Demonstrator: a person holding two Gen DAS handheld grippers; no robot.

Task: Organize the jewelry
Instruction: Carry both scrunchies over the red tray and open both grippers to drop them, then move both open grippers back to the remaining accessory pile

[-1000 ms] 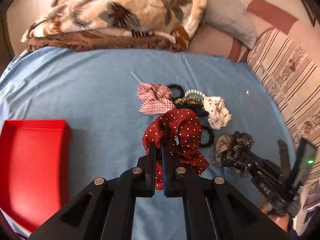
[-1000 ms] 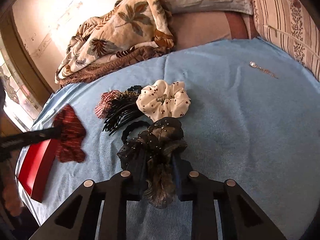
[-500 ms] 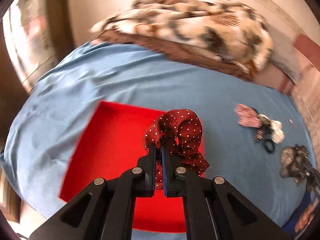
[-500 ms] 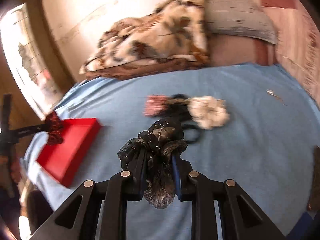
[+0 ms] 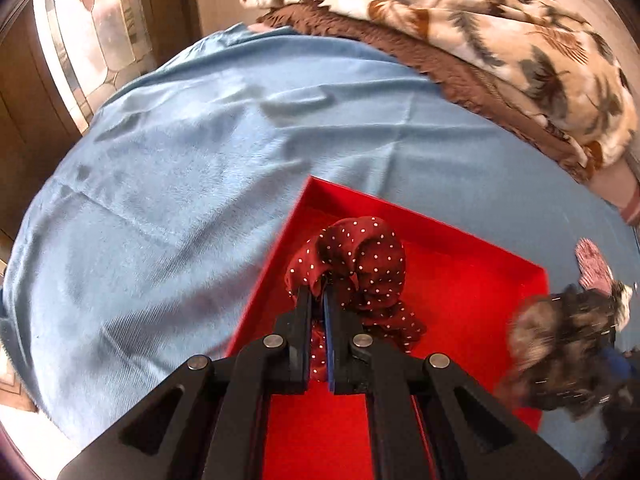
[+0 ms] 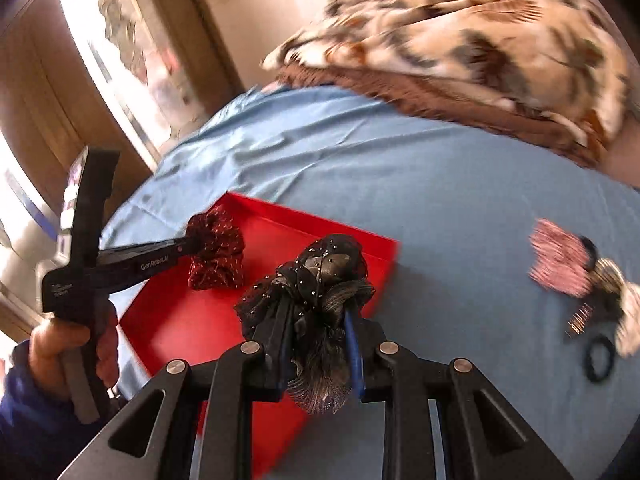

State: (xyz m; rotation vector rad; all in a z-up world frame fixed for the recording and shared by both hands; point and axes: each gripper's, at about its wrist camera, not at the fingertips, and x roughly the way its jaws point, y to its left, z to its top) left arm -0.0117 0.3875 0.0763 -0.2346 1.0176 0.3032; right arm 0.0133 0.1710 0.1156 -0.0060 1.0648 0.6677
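Blue bed sheet (image 5: 180, 200), red tray (image 5: 472, 280) near edge. My left hand-held gripper (image 5: 317, 300) pinching red dotted scrunchie (image 5: 360, 268) over tray. My right hand-held gripper (image 6: 316, 316) clamped on dark scrunchie (image 6: 320, 280), above tray's near edge. Remaining pile (image 6: 580, 280) well apart. Risk I see: releasing right now, dark scrunchie drops on rim, slides onto sheet; fabric may snag pads.

Left wrist view steeply down past its fingers (image 5: 316, 300), close over the red tray (image 5: 460, 280), right wrist view likewise angled down, tray (image 6: 192, 320) beyond-left of its fingers (image 6: 316, 312), both sharing tray, blue bed (image 6: 440, 200), blanket (image 6: 460, 40)
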